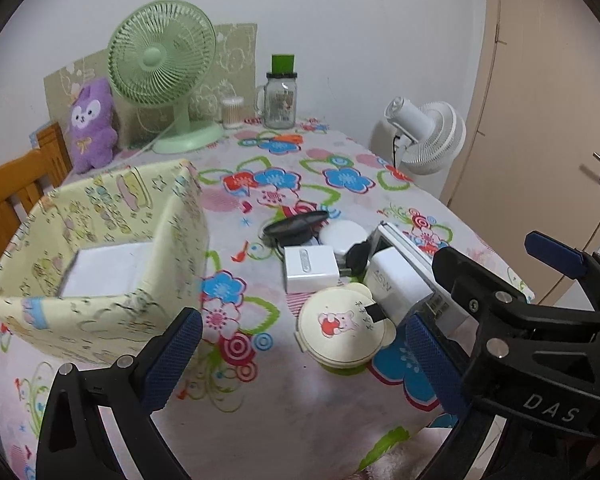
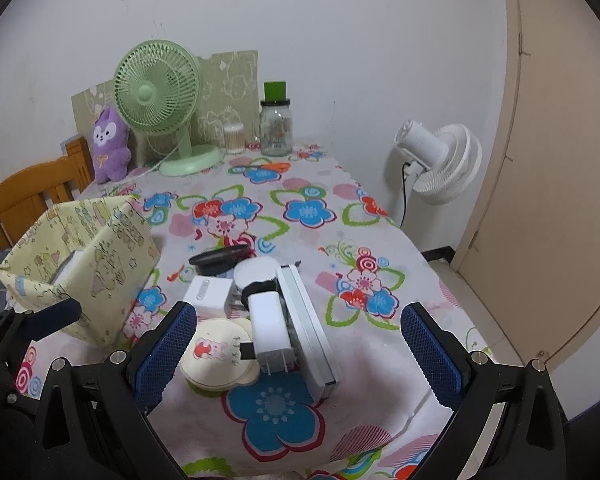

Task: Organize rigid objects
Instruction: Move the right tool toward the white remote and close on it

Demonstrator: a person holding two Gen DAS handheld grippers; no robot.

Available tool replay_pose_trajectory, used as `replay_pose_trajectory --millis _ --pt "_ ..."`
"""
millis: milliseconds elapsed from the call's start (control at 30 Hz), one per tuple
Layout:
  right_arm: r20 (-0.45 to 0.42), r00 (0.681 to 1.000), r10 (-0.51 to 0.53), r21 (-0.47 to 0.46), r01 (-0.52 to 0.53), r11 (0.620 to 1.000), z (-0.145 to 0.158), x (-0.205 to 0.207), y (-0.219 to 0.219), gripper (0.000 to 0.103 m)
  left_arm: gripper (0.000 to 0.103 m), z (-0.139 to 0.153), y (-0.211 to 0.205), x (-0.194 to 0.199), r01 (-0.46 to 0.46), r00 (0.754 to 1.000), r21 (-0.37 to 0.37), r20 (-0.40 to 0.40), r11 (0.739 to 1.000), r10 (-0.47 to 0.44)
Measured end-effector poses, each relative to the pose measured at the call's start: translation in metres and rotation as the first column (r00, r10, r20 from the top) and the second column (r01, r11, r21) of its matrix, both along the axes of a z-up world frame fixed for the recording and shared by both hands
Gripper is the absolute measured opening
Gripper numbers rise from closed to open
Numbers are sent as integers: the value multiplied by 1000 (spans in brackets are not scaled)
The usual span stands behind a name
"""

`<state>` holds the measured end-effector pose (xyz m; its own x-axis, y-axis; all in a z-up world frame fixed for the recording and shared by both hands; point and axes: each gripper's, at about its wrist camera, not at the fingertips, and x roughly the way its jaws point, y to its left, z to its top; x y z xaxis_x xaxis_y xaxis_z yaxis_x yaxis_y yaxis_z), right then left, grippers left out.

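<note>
Two white chargers point(image 2: 269, 326), perhaps three.

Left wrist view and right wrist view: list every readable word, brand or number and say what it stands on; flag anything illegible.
"DAS": white letters on the black body of the right gripper, left wrist view.
White charger: grey print on its side, too distorted to read.
Round lid: small dark characters beside the cartoon, too small to read.
Jar: printed label, blurred.
Right wrist view: nothing readable.

Open right tongs point(image 2: 298, 350) hover over white charger point(image 2: 269, 330), round case point(image 2: 216, 354).
</note>
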<state>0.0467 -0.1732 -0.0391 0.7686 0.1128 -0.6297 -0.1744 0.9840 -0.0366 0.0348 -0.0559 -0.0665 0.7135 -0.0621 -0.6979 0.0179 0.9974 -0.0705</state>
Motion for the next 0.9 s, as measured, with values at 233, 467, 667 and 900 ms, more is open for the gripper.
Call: replay_pose_trajectory --millis 233,467,667,900 --pt "-27 1000 -3 -15 3 1000 -15 10 -8 98 103 -17 -12 13 15 999 -15 -50 1000 -15" --pt "-63 998 -4 -12 3 1000 -31 20 -16 88 103 -32 -20 26 21 996 5 -87 1000 -21" --pt "-98 995 -25 -1 25 1000 -41 30 -25 78 103 -41 -25 35 32 992 15 -119 999 -30" --pt "-140 990 -14 14 16 1000 -53 39 -29 70 103 -52 -32 42 45 988 53 -152 998 -36"
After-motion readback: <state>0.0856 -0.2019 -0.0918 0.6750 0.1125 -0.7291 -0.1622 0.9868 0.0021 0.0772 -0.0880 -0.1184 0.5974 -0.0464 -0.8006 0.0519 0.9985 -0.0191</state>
